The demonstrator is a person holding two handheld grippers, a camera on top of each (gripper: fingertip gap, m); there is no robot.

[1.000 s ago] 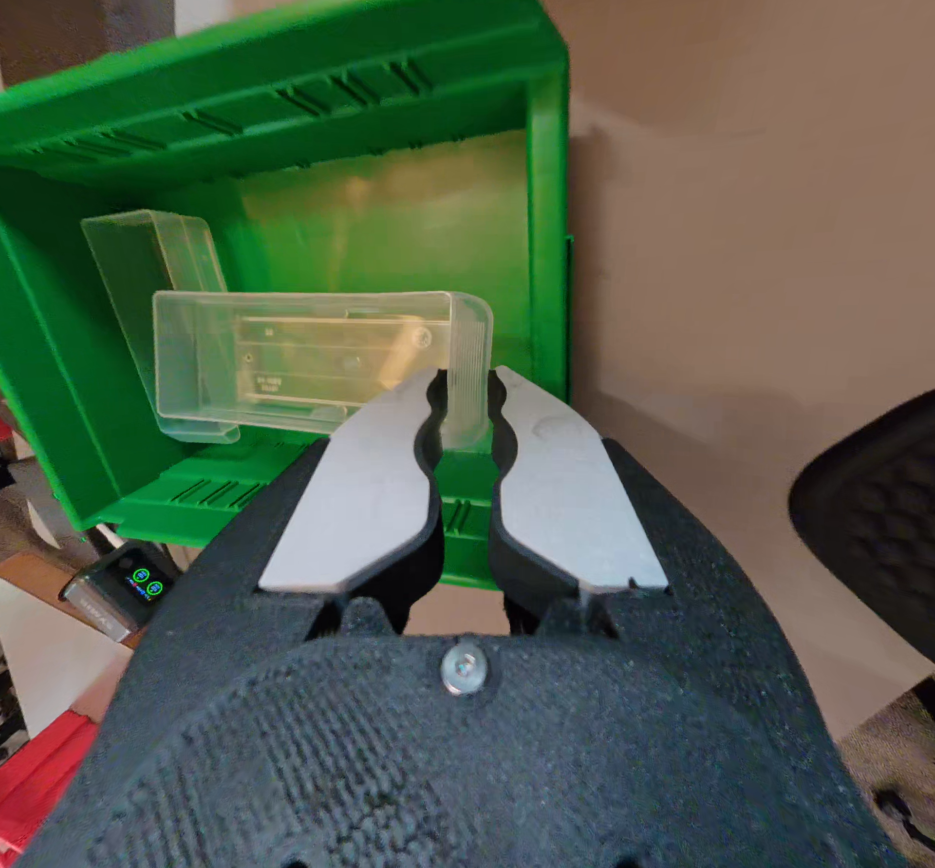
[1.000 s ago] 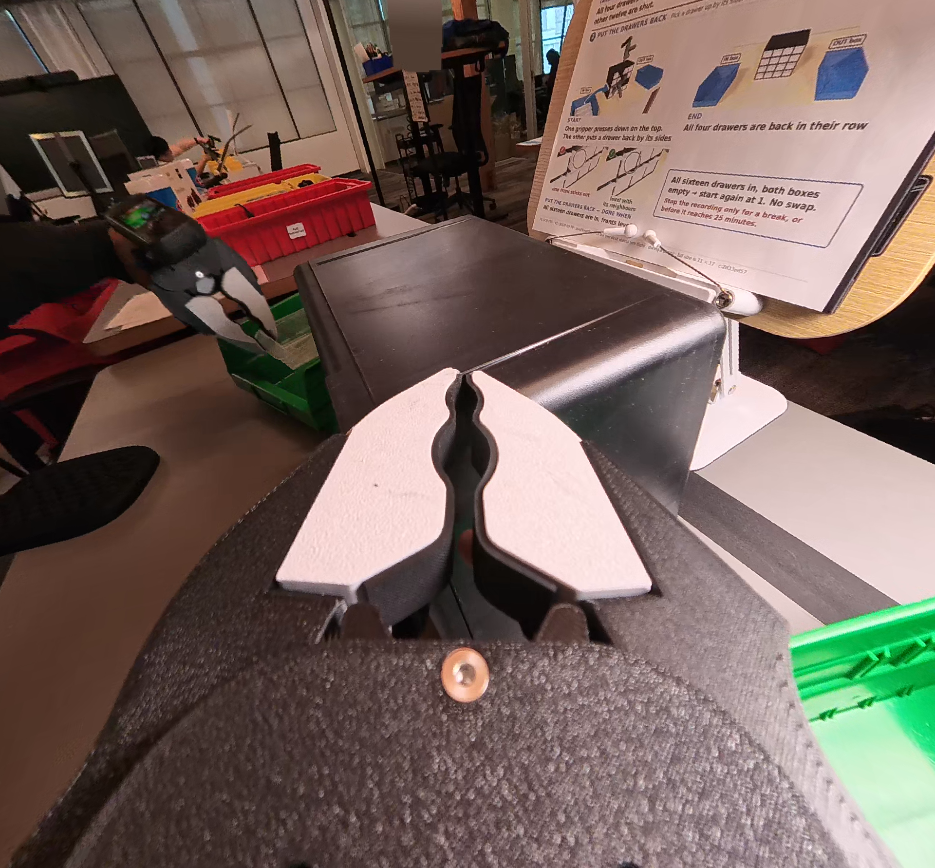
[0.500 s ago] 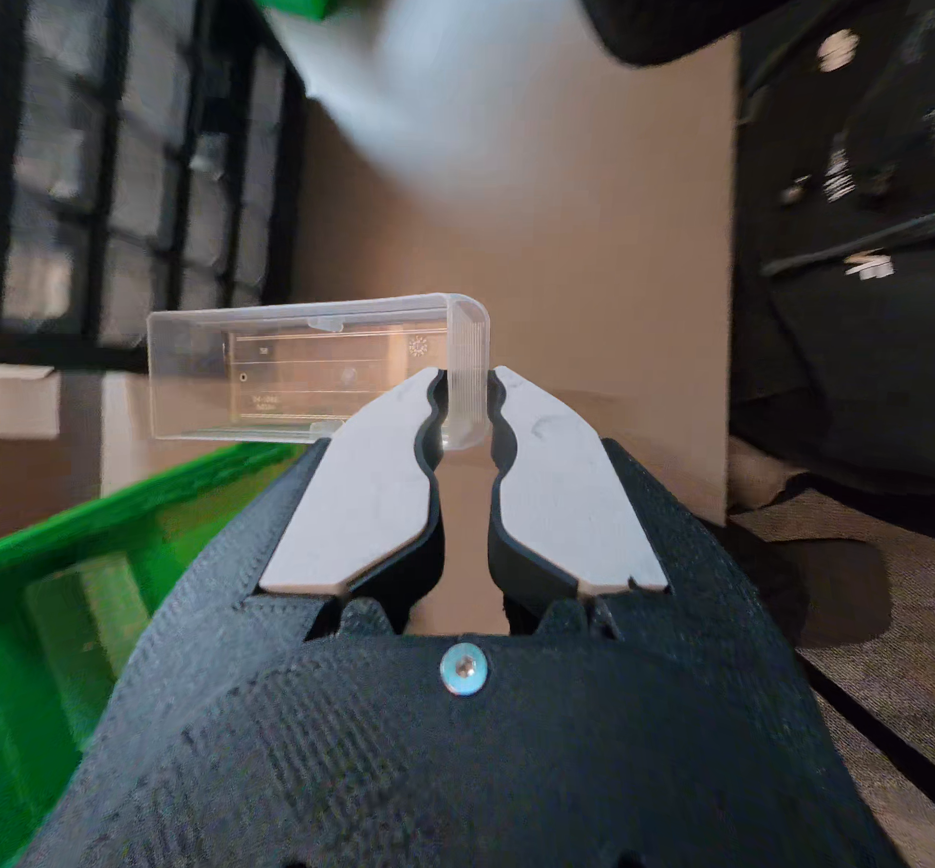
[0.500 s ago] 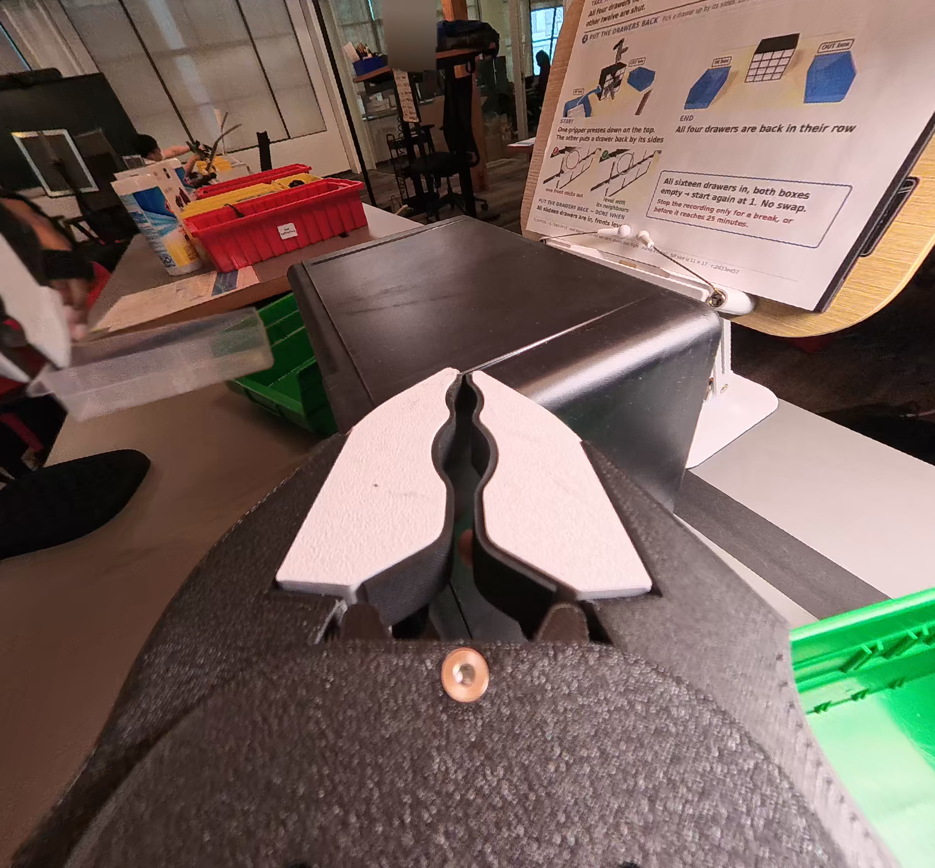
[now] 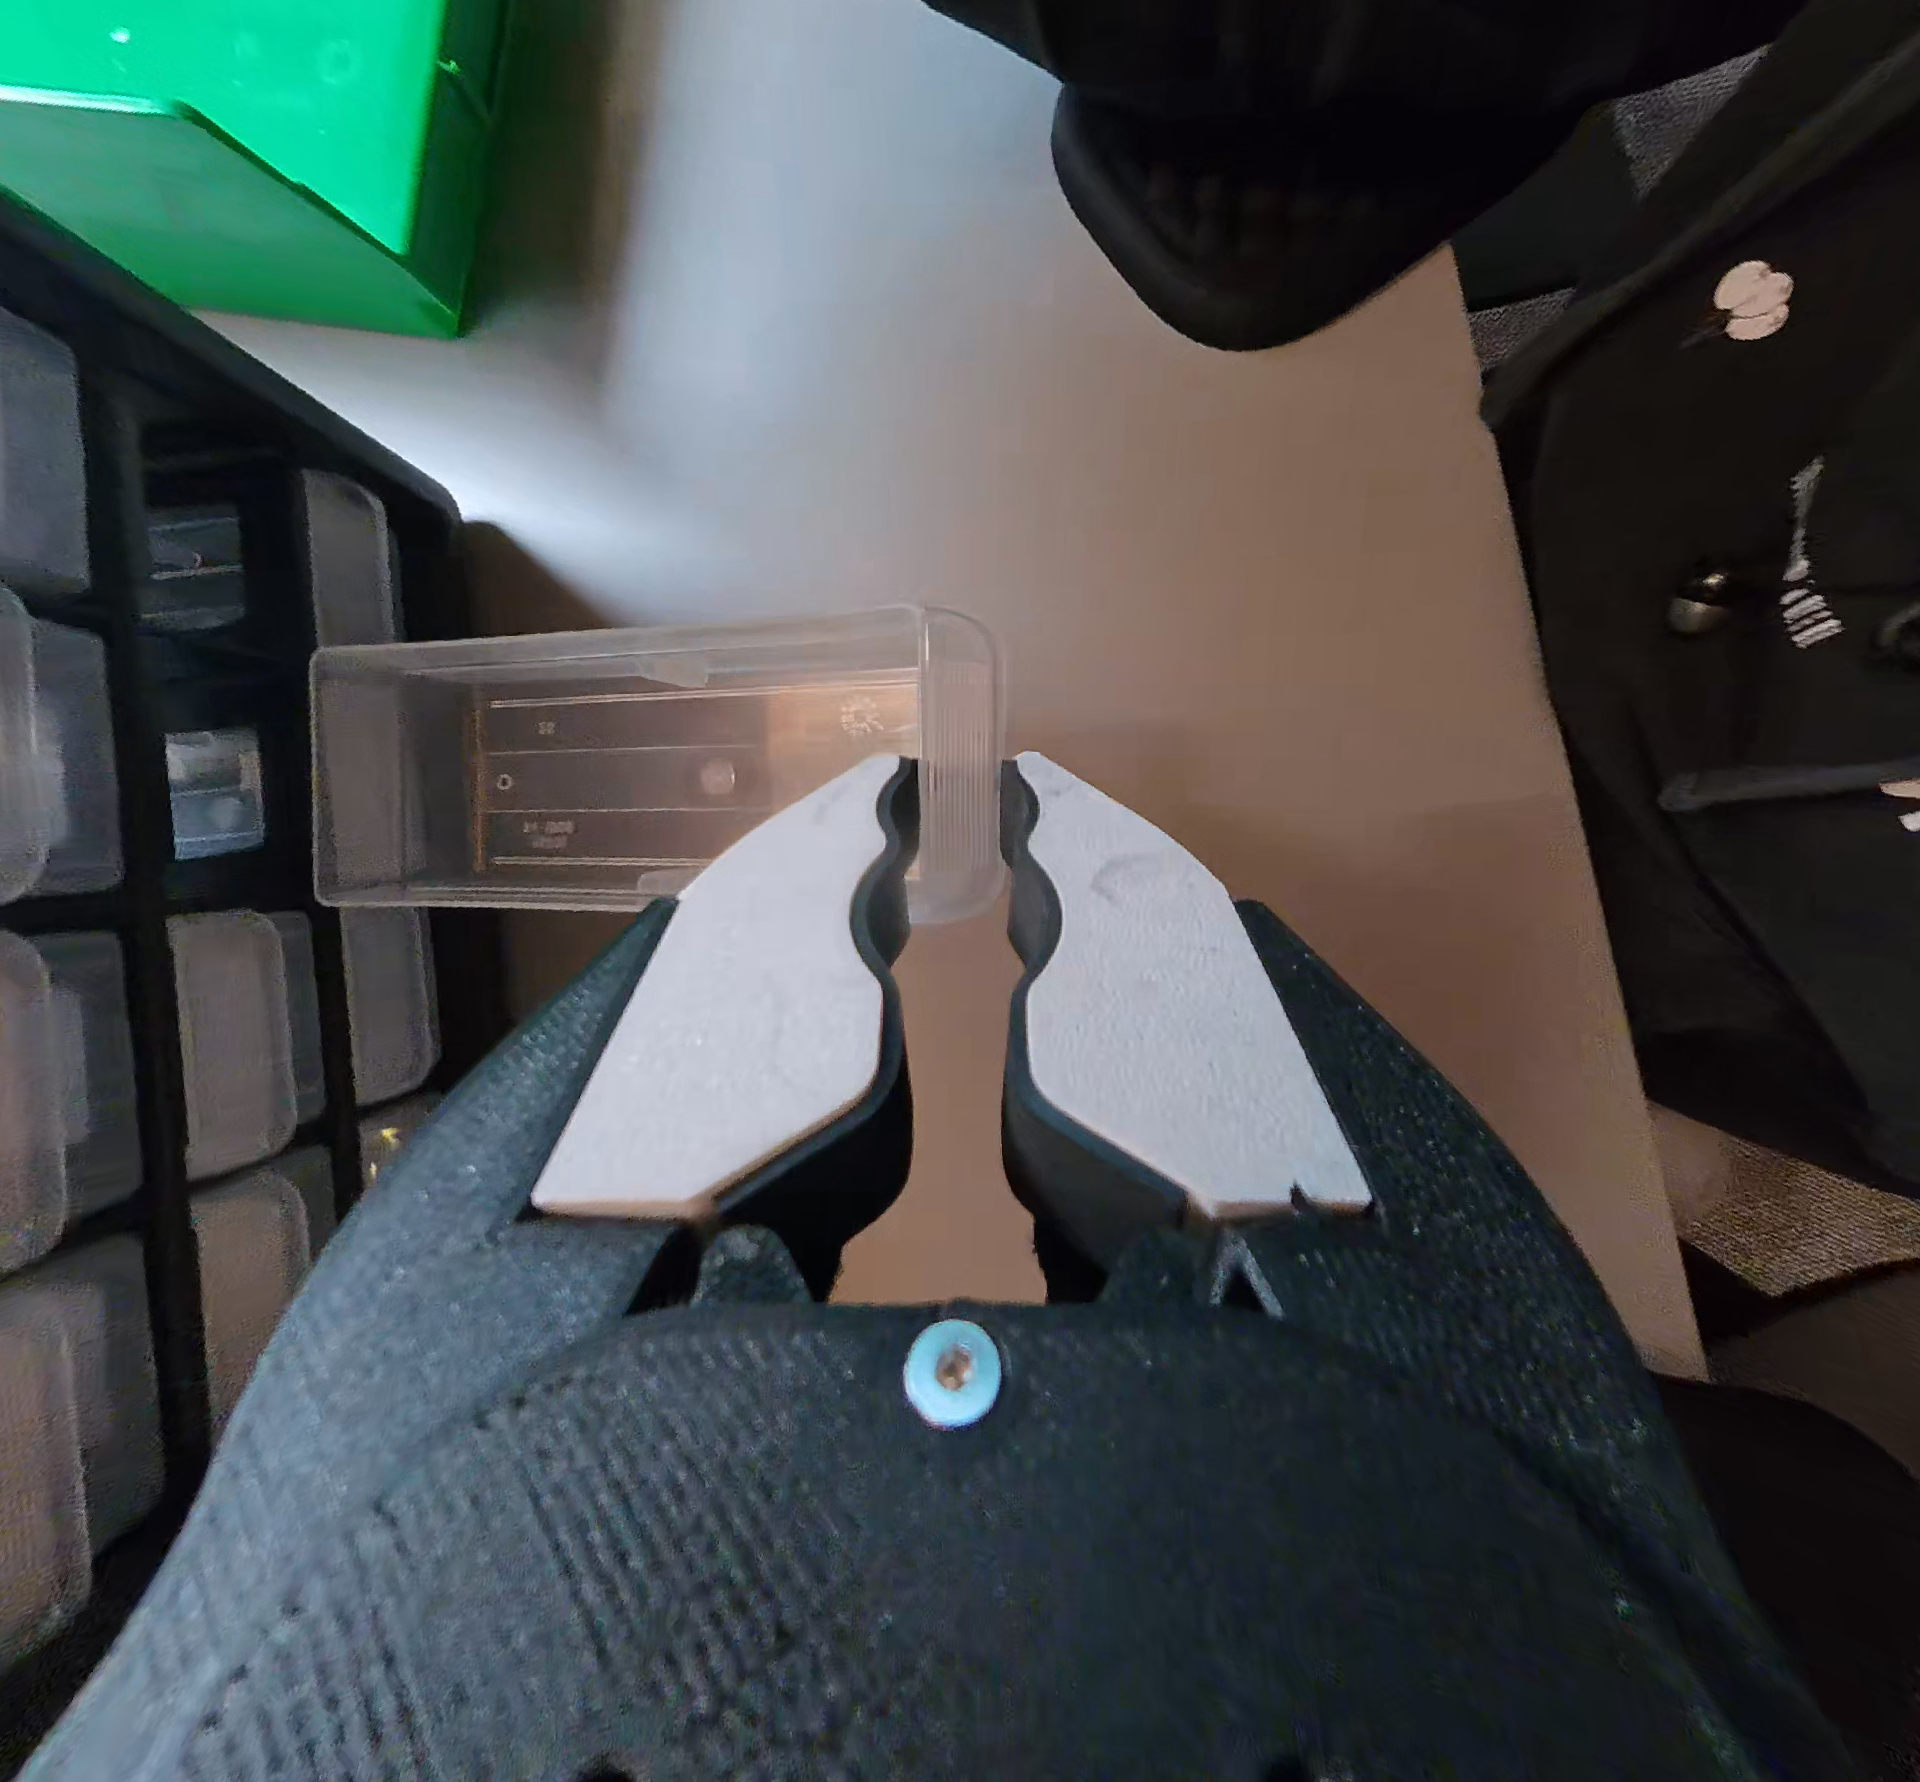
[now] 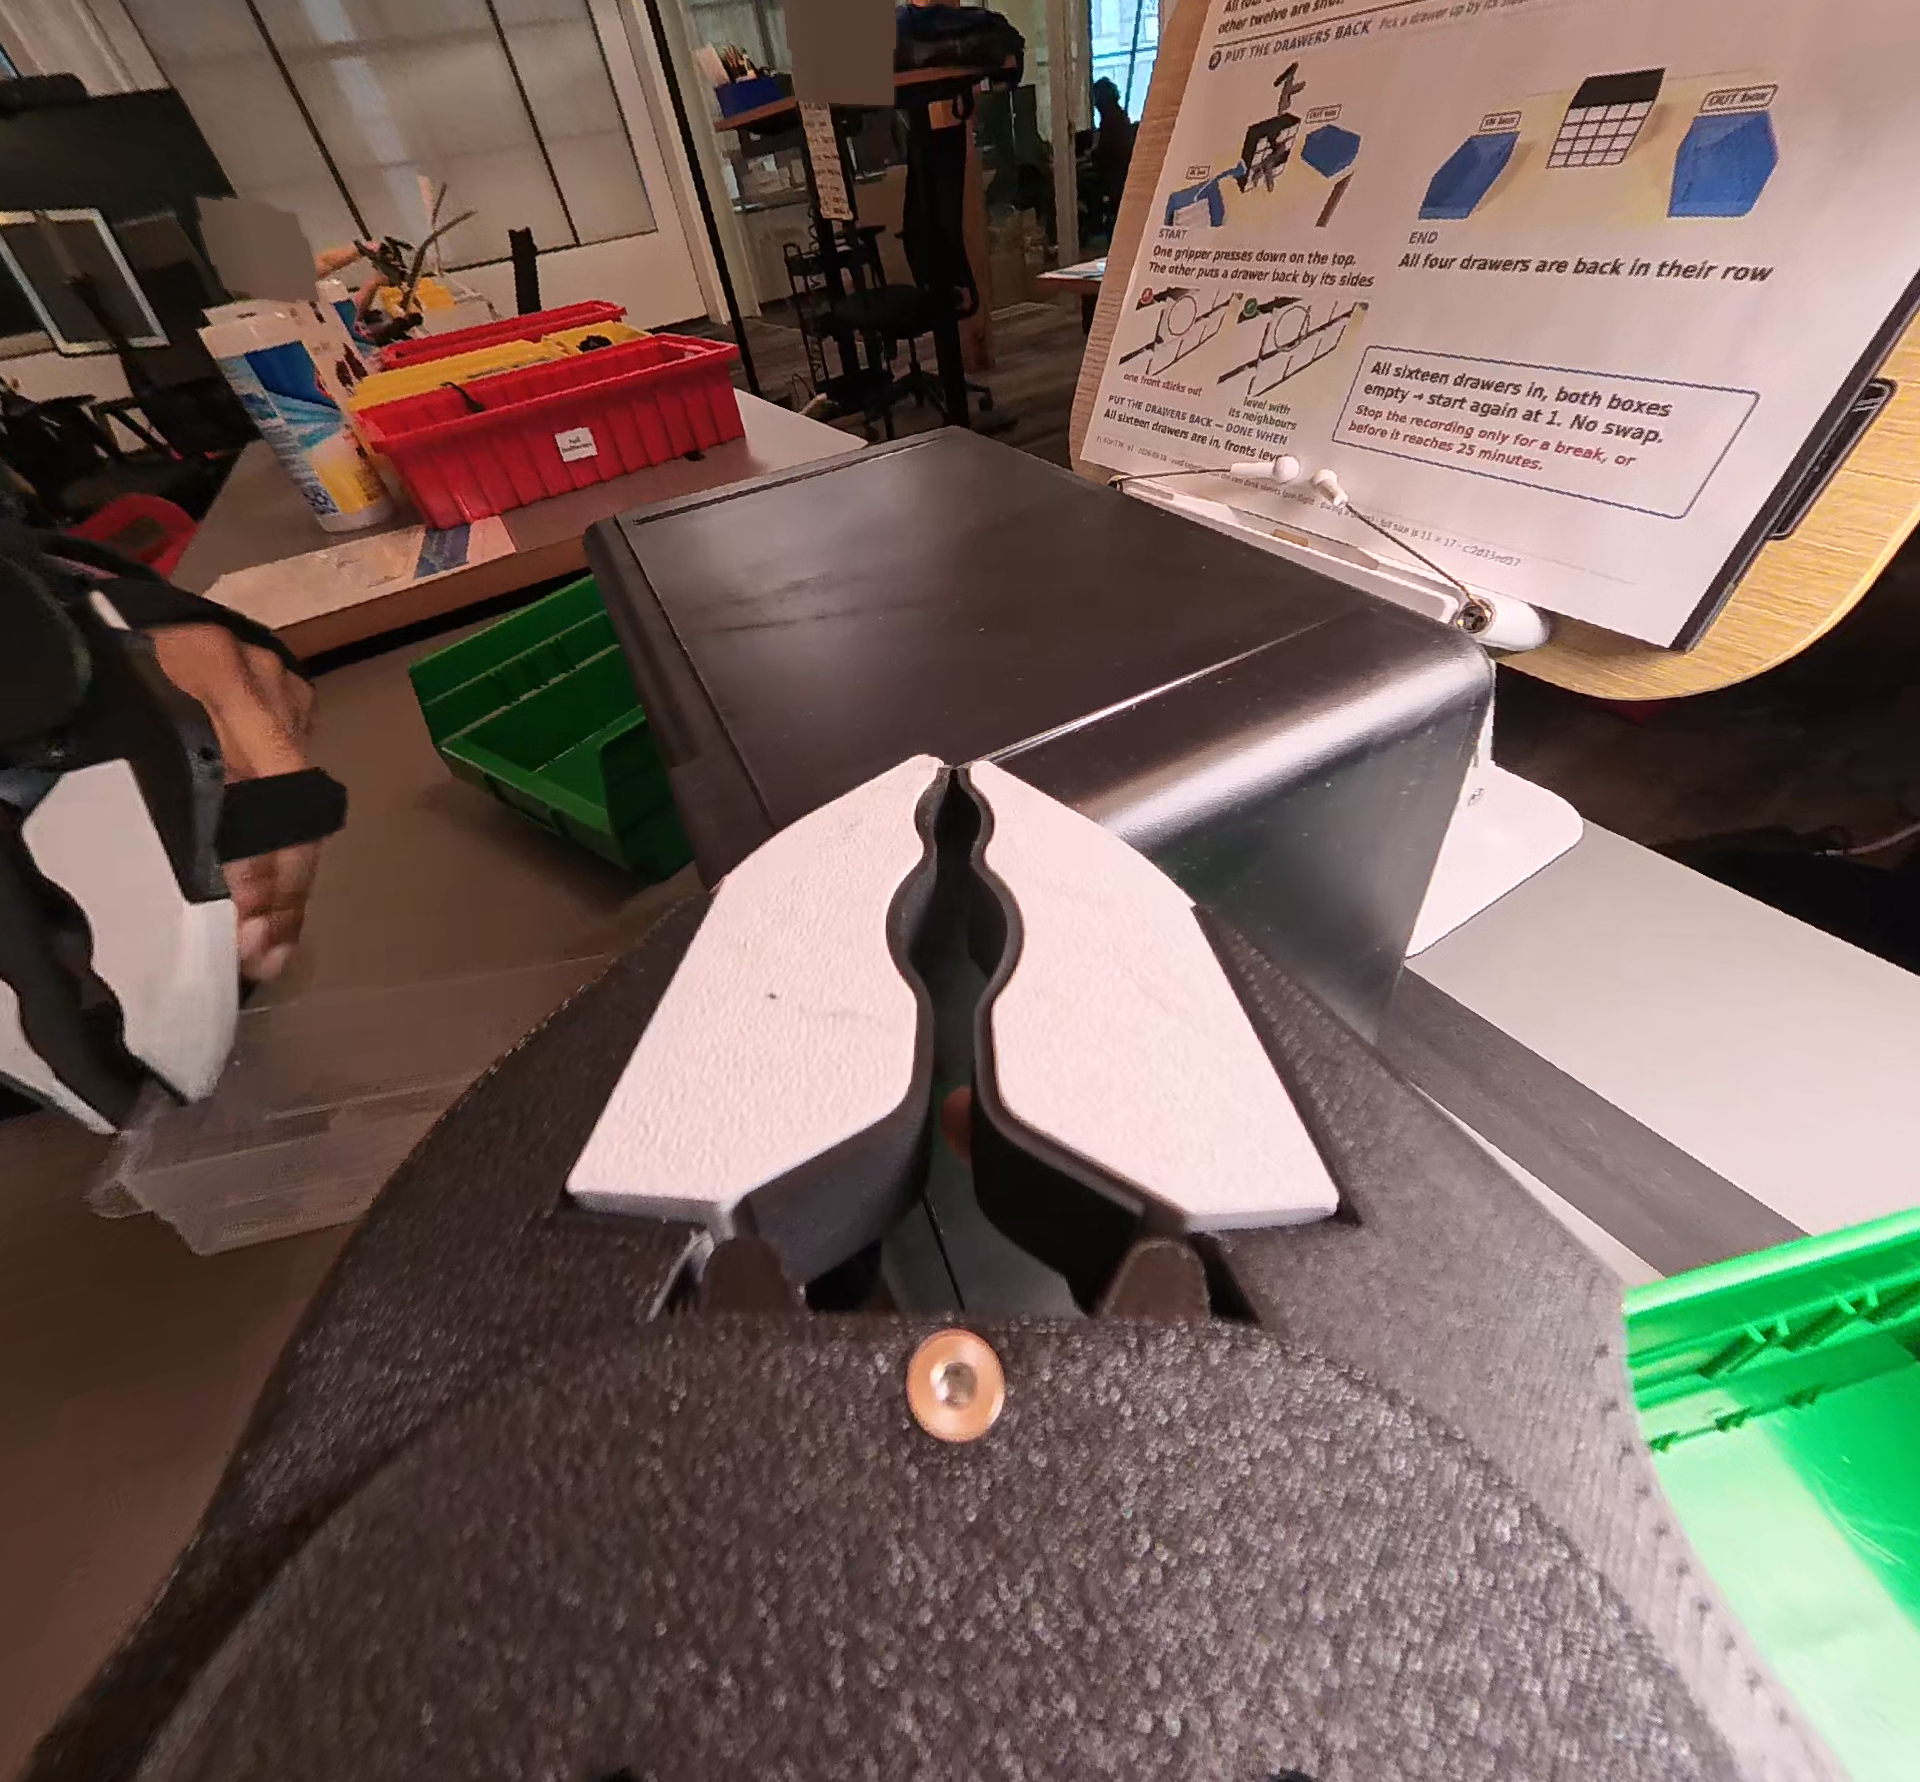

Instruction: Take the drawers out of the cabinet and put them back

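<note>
My left gripper (image 5: 958,823) is shut on the ribbed front tab of a clear plastic drawer (image 5: 623,756). It holds the drawer in the air, its far end pointing at the black cabinet (image 5: 156,797), whose slots hold several frosted drawers. In the right wrist view the same drawer (image 6: 270,1119) shows blurred at the lower left under the left gripper (image 6: 135,963). My right gripper (image 6: 951,776) is shut with nothing between its tips and rests on the cabinet's black top (image 6: 987,610).
One green bin (image 5: 229,70) stands left of the cabinet and also shows in the right wrist view (image 6: 540,724); another green bin (image 6: 1787,1483) is at the lower right. An instruction sheet on a stand (image 6: 1507,226) rises behind the cabinet. Red trays (image 6: 551,423) sit on a far table.
My left gripper lifted the clear drawer out of the green bin and swung it round to the cabinet's front. The right gripper stayed shut on the cabinet top.
</note>
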